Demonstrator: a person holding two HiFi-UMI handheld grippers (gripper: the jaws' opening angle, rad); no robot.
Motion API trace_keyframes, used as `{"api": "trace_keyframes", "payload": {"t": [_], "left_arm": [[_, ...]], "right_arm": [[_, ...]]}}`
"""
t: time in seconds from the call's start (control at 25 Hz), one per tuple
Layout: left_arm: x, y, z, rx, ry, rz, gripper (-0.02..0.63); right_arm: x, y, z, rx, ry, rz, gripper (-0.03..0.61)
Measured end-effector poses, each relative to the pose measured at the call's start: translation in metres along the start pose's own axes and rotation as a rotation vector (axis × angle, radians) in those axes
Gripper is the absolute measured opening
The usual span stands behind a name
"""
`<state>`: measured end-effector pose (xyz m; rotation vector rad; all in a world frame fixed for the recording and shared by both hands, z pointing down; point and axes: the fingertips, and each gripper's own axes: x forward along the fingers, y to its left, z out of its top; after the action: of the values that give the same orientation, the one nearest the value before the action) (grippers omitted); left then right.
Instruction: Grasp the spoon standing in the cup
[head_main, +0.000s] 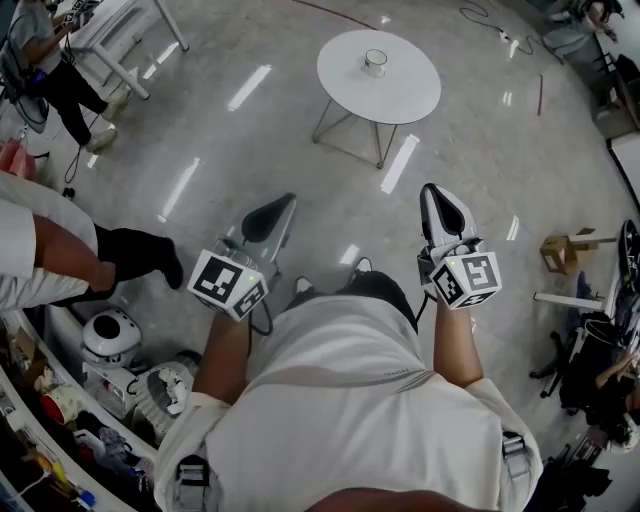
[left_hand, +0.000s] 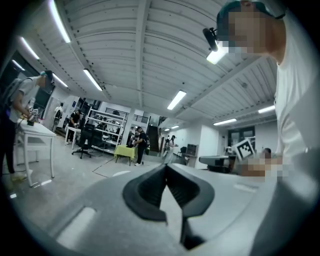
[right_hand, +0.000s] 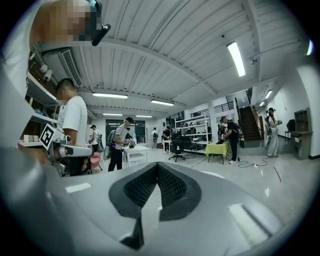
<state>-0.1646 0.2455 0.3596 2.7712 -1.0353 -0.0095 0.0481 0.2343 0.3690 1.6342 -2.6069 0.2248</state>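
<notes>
Head view: the person in a white shirt holds two tools out at waist height. The left tool (head_main: 268, 218) and the right tool (head_main: 445, 210) point the same way, well apart from each other, and each carries one marker cube at its rear. Ahead of them, across bare glossy floor, stands one round white worktop (head_main: 400, 95) on thin legs. One cup (head_main: 375, 62) sits on it, near its far edge. The cup is pale and cylindrical with a darker rim; it is too small here to make out a spoon inside it. Both tools are far from the cup. At the left a second person's bare leg in a black sock (head_main: 130, 255) reaches into view, and a small wooden stool (head_main: 565, 250) stands at the right.

Left gripper view: the left tool (left_hand: 166, 169) has its two dark ribbed pads brought together at the tips, with nothing between them. Beyond lies an open hall with several people, one yellow-green table (left_hand: 124, 151), and the right tool's marker cube (left_hand: 245, 148) at the right.

Right gripper view: the right tool (right_hand: 157, 166) is likewise fully closed and empty, pads meeting tip to tip. The same yellow-green table (right_hand: 217, 148) shows at the right, and one office chair (right_hand: 176, 146) to its left.
</notes>
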Motion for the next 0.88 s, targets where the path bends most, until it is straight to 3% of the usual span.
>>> {"api": "trace_keyframes", "payload": {"t": [0.16, 0.36, 0.68, 0.88], "left_arm": [[0.029, 0.016, -0.001, 0.004, 0.007, 0.008, 0.002], [0.088, 0.03, 0.001, 0.015, 0.03, 0.005, 0.002], [0.208, 0.053, 0.024, 0.055, 0.029, 0.054, 0.002], [0.272, 0.058, 0.027, 0.062, 0.036, 0.054, 0.002]], "right_arm": [[0.02, -0.031, -0.002, 0.017, 0.002, -0.019, 0.005], [0.062, -0.077, 0.0, -0.121, 0.032, -0.011, 0.005], [0.131, -0.188, 0.036, -0.119, -0.018, 0.057, 0.005], [0.161, -0.257, 0.037, -0.08, 0.0, 0.056, 0.005]]}}
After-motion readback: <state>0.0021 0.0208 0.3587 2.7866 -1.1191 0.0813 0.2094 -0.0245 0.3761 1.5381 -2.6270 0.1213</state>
